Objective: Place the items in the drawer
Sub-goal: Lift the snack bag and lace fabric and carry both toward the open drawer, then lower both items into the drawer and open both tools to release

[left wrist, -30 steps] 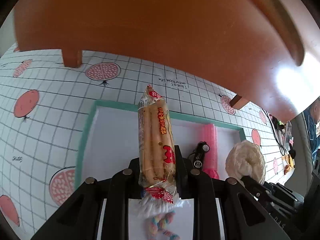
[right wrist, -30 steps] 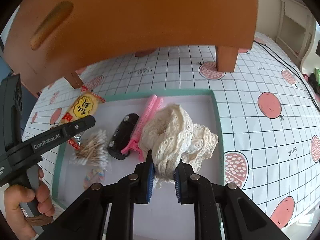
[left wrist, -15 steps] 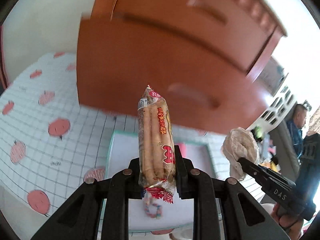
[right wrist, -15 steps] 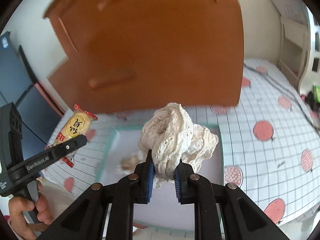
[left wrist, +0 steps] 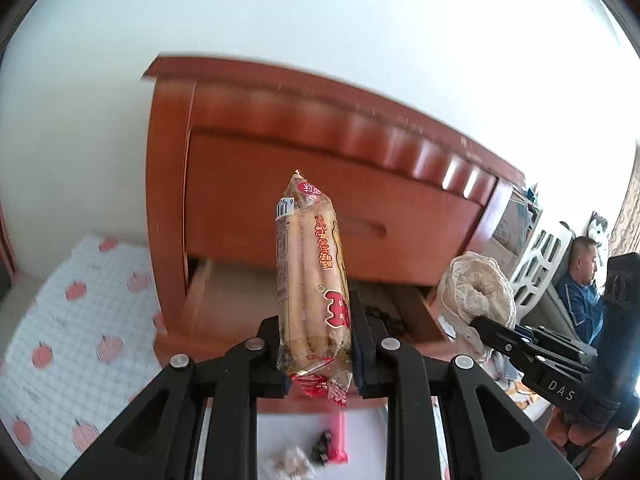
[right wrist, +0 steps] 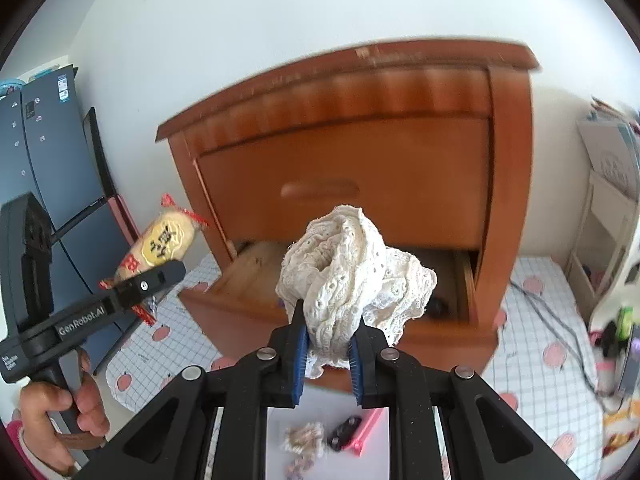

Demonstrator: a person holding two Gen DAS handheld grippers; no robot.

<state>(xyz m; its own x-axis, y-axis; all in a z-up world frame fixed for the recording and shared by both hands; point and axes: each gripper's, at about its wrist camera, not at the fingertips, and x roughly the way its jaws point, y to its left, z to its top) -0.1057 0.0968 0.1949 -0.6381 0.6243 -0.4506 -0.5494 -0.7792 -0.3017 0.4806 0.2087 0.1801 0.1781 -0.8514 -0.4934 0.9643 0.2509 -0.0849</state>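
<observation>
open wooden drawer (right wrist: 256, 280), left tool (left wrist: 316, 344) gripping snack pack (left wrist: 310, 276), right tool (right wrist: 328, 356) gripping lace cloth (right wrist: 348, 276)

L gripper (left wrist: 316, 344): lower centre of its own view, jaws clamped on a snack pack (left wrist: 310, 280) standing upright between the pads. Seen again at left in R view, gripped by a hand (right wrist: 60, 408) at lower left, sleeve edge at the wrist.
R gripper (right wrist: 328, 354): lower centre of own view, blue pads pinched on a lace cloth (right wrist: 352, 276). In L view it enters from lower right, angled up-left.
</observation>
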